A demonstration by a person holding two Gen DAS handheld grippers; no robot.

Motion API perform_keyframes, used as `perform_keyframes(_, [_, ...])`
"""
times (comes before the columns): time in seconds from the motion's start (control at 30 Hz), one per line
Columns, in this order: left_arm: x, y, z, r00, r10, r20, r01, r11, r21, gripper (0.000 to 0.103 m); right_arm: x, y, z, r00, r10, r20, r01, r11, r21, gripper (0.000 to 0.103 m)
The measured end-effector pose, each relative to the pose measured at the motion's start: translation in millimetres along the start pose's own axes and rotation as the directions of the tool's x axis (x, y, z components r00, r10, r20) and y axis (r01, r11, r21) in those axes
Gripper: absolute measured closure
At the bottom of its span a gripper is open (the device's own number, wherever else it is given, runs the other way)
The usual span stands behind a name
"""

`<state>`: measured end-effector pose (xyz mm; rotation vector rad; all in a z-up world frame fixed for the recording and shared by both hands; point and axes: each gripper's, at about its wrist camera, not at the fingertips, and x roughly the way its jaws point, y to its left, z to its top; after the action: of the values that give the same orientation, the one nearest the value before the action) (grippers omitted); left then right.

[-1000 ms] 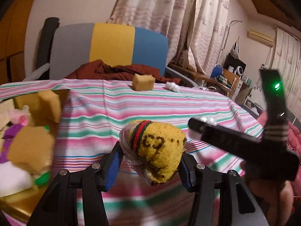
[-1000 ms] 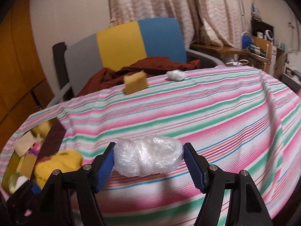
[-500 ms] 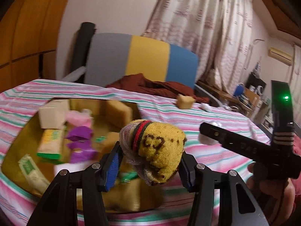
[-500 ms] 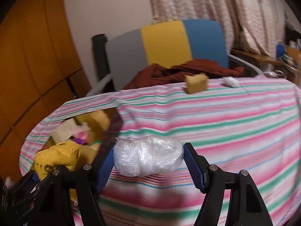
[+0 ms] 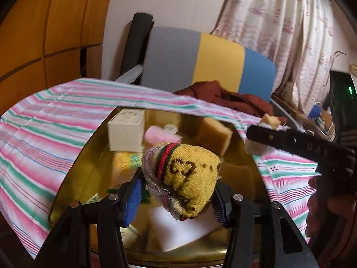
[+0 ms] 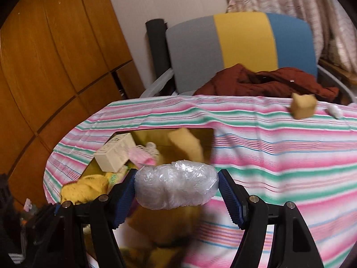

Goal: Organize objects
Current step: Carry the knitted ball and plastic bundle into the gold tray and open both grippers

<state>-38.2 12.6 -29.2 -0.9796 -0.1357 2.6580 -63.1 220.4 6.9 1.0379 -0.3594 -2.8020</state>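
Note:
My left gripper is shut on a rolled yellow sock with a red and green band, held above a gold box set into the striped table. The box holds a cream carton, a pink item, yellow sponges and a white block. My right gripper is shut on a crumpled clear plastic ball over the box's right edge. The sock also shows in the right wrist view. The right gripper's side shows in the left wrist view.
A loose yellow sponge and a small white wad lie at the far edge of the striped tablecloth. A grey, yellow and blue chair with a brown garment stands behind the table. Wooden panels are at left.
Both grippers have swung left, still holding their loads. The left gripper with the sock is now over the gold box, and the right gripper with the plastic ball has reached the box's right edge.

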Motion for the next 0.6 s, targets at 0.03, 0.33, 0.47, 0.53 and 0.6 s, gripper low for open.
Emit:
perform_keyframes(0.03, [1,3,-1,1.0,0.008,-0.005,-0.008,1.0,-0.004,0.048,6,4,2,1.0,0.004,-0.01,-0.004,1.0,-0.007,0.03])
perform_keyframes(0.33, [17,20,-2,0.998,0.016,-0.065,-0.018,0.999,-0.039,0.046,37,11,13,0.999,-0.002,-0.049,0.002,1.0,0.011,0.01])
perform_keyframes(0.47, [23,18,-1,0.997,0.01,-0.082,-0.014,0.999,-0.046,0.04,18,1,8,1.0,-0.014,-0.006,0.014,0.999,0.042,0.01])
perform_keyframes(0.53, [24,17,0,0.996,0.017,-0.088,-0.021,0.999,-0.044,0.033,7,-8,3,1.0,-0.013,0.006,0.013,0.997,0.076,0.009])
perform_keyframes(0.6, [22,15,0,0.996,0.024,-0.082,-0.027,0.999,-0.039,0.031,-2,-17,-1,1.0,-0.008,0.013,0.007,0.994,0.111,0.009])
